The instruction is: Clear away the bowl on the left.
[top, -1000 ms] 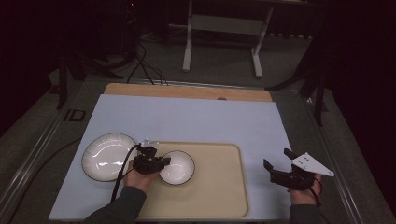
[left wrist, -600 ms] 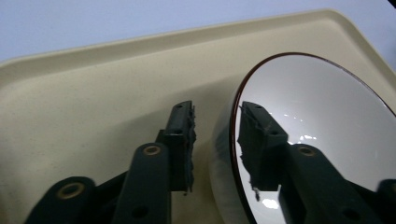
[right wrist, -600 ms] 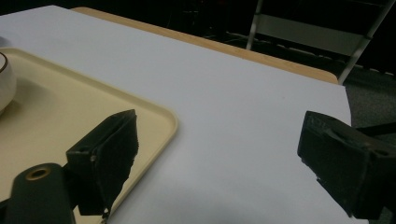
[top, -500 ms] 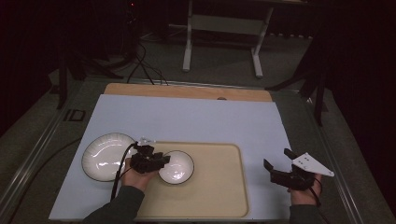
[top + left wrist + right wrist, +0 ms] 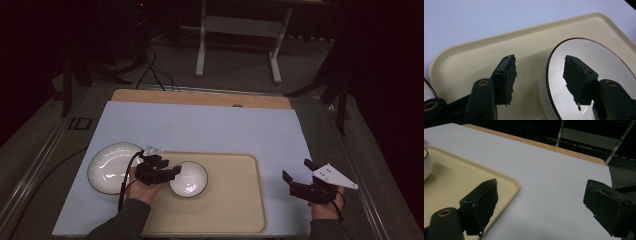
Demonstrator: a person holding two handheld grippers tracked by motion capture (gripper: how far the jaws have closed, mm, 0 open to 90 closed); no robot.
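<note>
A white bowl (image 5: 189, 178) with a dark rim sits at the left end of a cream tray (image 5: 235, 200). My left gripper (image 5: 171, 166) is at the bowl's left edge. In the left gripper view its jaws (image 5: 539, 58) straddle the bowl's rim (image 5: 586, 52), one over the inside, one over the tray (image 5: 474, 57). The jaws have just been opening and neither pad presses on the rim. My right gripper (image 5: 296, 169) stands open to the right of the tray, above the pale blue cloth, with nothing between its jaws (image 5: 541, 183).
A larger white plate (image 5: 112, 167) lies on the cloth just left of the tray, close behind my left hand. The table's wooden far edge (image 5: 200, 97) ends the cloth. Dark stands and cables fill the floor beyond.
The left gripper's jaws have spread apart at the bowl's rim, and the bowl stays where it was on the tray. The right gripper has not moved.
</note>
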